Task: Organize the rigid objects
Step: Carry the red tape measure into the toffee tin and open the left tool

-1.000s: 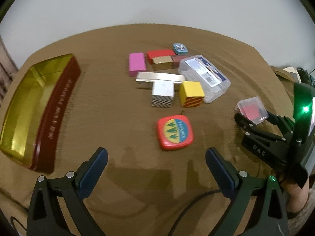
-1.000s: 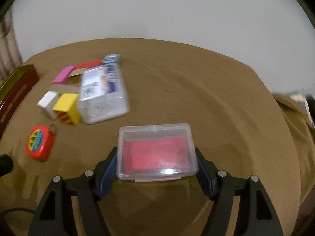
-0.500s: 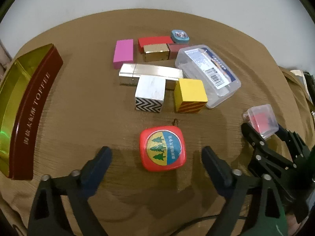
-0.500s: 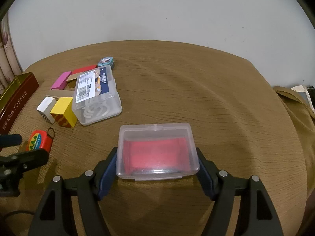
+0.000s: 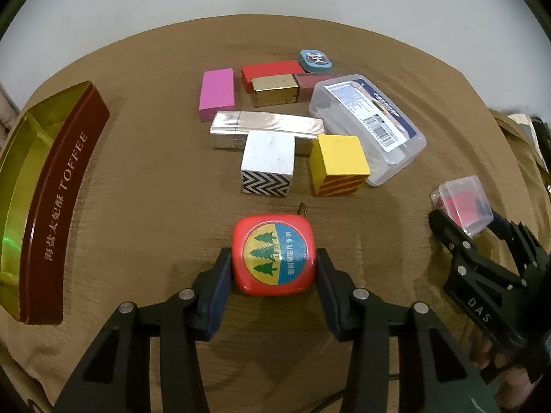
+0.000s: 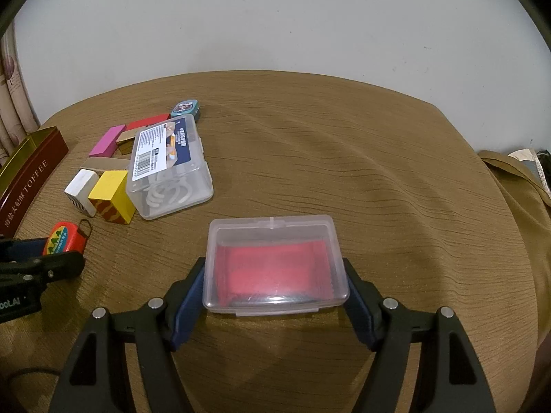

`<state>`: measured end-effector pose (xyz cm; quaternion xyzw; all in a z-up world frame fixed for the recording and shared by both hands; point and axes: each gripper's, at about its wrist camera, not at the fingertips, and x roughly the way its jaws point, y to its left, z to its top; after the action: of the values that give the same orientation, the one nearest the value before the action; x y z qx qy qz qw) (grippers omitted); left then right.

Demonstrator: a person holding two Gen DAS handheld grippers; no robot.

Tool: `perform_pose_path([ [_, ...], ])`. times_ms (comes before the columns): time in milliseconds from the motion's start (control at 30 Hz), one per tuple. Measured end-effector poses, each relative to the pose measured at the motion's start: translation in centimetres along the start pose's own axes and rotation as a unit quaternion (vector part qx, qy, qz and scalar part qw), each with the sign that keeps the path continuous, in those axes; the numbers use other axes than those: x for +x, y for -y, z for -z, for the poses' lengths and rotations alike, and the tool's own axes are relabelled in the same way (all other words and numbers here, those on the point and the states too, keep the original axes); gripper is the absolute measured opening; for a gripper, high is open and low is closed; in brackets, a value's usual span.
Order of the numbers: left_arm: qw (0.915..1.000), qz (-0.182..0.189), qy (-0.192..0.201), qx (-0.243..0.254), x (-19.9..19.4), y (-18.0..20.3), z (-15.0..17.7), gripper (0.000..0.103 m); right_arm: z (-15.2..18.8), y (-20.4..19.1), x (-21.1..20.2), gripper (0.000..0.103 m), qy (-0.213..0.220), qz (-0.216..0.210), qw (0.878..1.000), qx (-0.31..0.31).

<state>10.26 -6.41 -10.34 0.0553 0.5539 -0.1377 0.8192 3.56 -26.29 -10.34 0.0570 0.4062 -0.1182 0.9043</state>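
Tape measure (image 5: 273, 255) sits squarely between my left gripper (image 5: 272, 277) pads, both touching its sides, on the brown tablecloth (image 5: 144, 179). My right gripper (image 6: 275, 284) clamps a small clear box (image 6: 275, 265) with red contents. Farther off, the open toffee tin (image 5: 51, 186) lies to my left, nearer this left hand, so I judge the tape travels leftward.

The left gripper (image 5: 273, 270) was held low over the bench (image 5: 155, 179), its two blue-padded fingers (image 5: 217, 292) closed against the sides of the red tape measure (image 5: 273, 255). The right gripper (image 6: 275, 287) sat off to the right, level and pointing forward, its fingers (image 6: 187, 304) pressed on both sides of the small clear box (image 6: 275, 265), holding it flat.
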Motion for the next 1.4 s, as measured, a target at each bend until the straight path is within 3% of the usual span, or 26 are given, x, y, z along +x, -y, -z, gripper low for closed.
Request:
perform_pose_path([
  [133, 0.9999, 0.011, 0.003, 0.004, -1.4, -1.3, 0.1, 0.043, 0.0, 0.0, 0.0, 0.075, 0.000, 0.000, 1.000, 0.000],
  [367, 0.9991, -0.018, 0.029, 0.025, -3.5, -2.1, 0.0, 0.043, 0.1, -0.2, 0.1, 0.074, 0.001, 0.002, 1.000, -0.001],
  [733, 0.9980, -0.028, 0.056, 0.004, -7.2, -5.7, -0.5, 0.043, 0.1, -0.3, 0.1, 0.074, 0.001, 0.002, 1.000, -0.001],
  [1033, 0.9937, -0.070, 0.079, -0.039, -10.5, -12.5, -1.6, 0.043, 0.0, -0.3, 0.1, 0.074, 0.001, 0.002, 1.000, -0.001],
  [1400, 0.9857, -0.126, 0.068, -0.089, -9.4, -20.4, -1.0, 0.043, 0.0, -0.3, 0.1, 0.074, 0.001, 0.002, 1.000, -0.001],
])
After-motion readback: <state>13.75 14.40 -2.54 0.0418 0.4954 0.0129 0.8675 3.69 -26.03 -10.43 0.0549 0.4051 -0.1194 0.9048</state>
